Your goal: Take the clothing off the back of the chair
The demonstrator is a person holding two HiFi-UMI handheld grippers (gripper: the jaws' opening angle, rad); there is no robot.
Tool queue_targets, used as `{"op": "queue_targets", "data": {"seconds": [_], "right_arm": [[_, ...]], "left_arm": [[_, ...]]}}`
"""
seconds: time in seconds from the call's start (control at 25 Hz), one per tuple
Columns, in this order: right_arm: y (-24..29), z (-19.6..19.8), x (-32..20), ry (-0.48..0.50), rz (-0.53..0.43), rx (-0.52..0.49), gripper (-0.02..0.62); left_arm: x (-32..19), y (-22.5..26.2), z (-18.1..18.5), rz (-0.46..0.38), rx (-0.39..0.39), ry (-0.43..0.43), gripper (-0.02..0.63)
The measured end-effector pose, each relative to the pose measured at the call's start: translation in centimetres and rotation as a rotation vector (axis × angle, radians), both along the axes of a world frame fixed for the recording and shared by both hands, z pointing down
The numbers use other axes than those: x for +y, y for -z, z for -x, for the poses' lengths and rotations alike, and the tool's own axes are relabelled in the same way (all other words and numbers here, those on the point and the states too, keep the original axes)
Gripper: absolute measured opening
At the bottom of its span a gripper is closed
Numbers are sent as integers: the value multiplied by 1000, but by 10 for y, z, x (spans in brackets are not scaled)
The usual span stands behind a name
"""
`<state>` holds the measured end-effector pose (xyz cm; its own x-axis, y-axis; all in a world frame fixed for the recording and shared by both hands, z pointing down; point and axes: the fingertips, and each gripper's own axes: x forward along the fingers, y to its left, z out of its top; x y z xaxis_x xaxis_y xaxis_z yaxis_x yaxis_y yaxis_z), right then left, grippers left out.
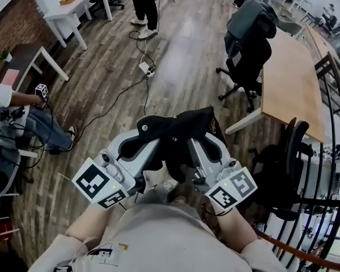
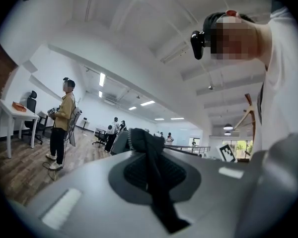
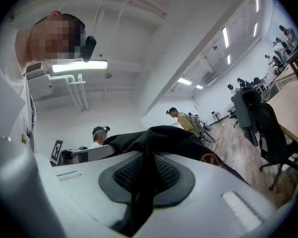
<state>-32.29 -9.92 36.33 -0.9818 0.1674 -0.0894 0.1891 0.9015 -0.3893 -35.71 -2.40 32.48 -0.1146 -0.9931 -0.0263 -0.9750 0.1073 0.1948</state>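
Clothing (image 1: 178,134): one black garment, bunched, slung between both grippers above the wooden floor (image 1: 102,78), close before the wearer's torso (image 1: 158,231). Left gripper (image 1: 137,146): held level, jaws clenched on one fold. Right gripper (image 1: 208,145): held level, jaws clenched on another fold.

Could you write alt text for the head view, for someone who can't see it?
Seen from above, a person holds a black garment clamped in the left gripper and the right gripper. Around them: wooden floor, an office chair, a desk.
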Motion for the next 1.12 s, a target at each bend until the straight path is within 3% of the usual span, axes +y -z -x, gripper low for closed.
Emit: {"op": "queue_targets", "data": {"seconds": [0.2,0.48,1.12], "right_arm": [[-6,-5,-6,-20,-3,19,35],[-11,-17,-13,-30,-46,41,37],[-7,-31,-13,-52,-48,40,37]], "left_arm": [[-6,-5,-6,-20,44,-31,8],[-16,-6,-18,-8,36,-55,8],[-17,-2,-31,-3,26,-49,8]]}}
